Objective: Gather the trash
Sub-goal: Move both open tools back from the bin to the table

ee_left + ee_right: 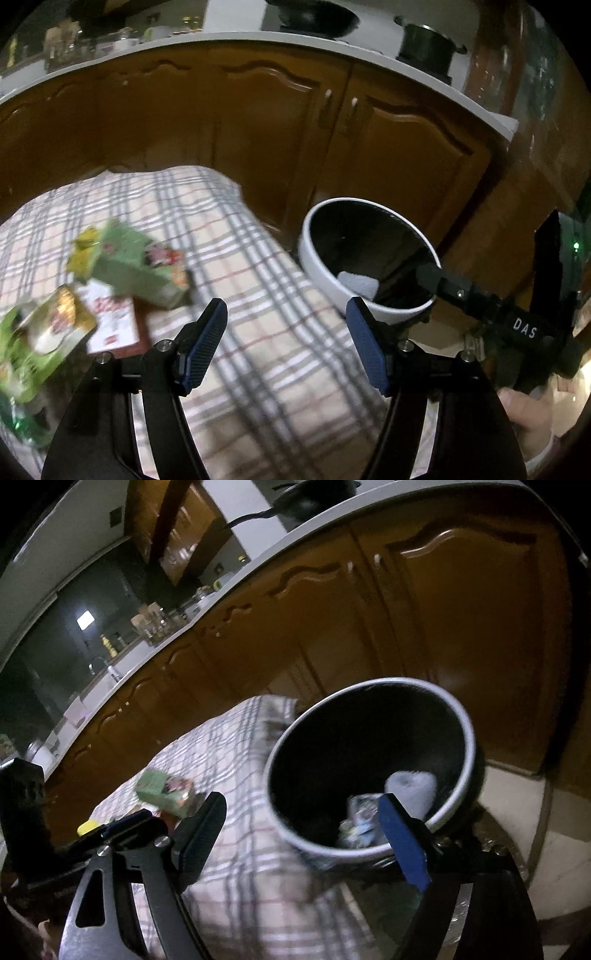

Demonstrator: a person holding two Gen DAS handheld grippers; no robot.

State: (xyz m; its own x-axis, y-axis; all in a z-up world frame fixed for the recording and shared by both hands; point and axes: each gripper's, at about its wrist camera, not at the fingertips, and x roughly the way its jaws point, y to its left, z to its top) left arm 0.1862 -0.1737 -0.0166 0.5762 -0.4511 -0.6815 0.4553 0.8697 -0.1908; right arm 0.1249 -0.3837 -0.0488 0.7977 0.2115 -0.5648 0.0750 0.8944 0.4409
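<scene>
Right wrist: perhaps two scraps [373, 812] in bin [469, 738].

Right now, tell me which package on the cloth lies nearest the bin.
The green carton: it lies closest to the white bin; the red-and-white packet and green bag sit farther left.

cabinets [280, 122]: brown wood, arched panels | countertop [229, 38]: white | floor [517, 812]: pale tiles | light: dim

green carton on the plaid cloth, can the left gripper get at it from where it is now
Probably yes. The left gripper stands open and empty, and the green carton lies ahead to its left with only bare plaid cloth between. Other wrappers crowd its near side.
</scene>
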